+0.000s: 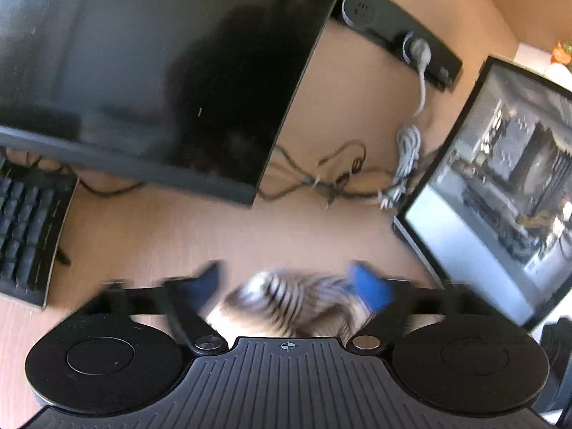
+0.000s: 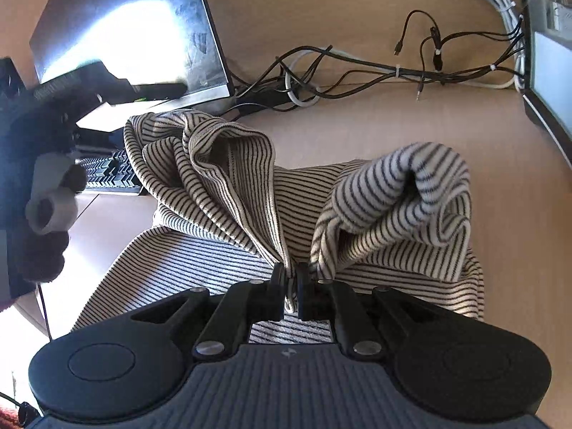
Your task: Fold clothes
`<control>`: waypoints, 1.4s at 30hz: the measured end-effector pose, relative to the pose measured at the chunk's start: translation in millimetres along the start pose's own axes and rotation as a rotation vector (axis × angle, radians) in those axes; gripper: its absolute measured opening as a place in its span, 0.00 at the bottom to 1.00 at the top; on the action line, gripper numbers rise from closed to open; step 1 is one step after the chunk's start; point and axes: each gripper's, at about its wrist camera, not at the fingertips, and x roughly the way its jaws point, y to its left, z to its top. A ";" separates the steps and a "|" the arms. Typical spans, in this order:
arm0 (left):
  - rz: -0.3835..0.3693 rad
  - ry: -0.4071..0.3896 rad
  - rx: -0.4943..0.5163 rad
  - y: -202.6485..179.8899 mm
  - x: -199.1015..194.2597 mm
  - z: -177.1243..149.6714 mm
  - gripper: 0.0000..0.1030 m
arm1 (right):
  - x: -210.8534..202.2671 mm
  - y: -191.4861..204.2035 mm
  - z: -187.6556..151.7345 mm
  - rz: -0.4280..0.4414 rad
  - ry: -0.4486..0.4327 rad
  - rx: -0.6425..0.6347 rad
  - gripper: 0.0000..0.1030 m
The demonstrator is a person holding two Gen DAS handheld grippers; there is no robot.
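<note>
A cream garment with thin dark stripes lies bunched on the wooden desk. My right gripper is shut on a gathered fold of it, and the cloth rises in two humps ahead of the fingers. In the left wrist view my left gripper is open, its blue-padded fingers wide apart and blurred, with a bit of the striped garment lying loose between and below them. The left gripper also shows at the left of the right wrist view, above the garment's left edge.
A dark monitor stands at the back left with a black keyboard beside it. A computer case with a glass side stands at the right. Tangled cables and a power strip lie along the back.
</note>
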 end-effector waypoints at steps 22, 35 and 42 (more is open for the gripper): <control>0.108 0.087 0.005 37.9 -42.8 -47.9 0.87 | -29.1 -13.4 25.9 -0.117 -0.082 -0.071 0.56; -0.042 -0.077 0.005 -1.8 -83.6 -5.3 0.94 | -12.3 0.6 -15.9 -0.149 -0.121 -0.152 1.00; -0.067 0.190 0.129 -14.9 -22.2 -71.6 0.94 | -20.6 5.3 -16.6 -0.173 -0.106 -0.196 1.00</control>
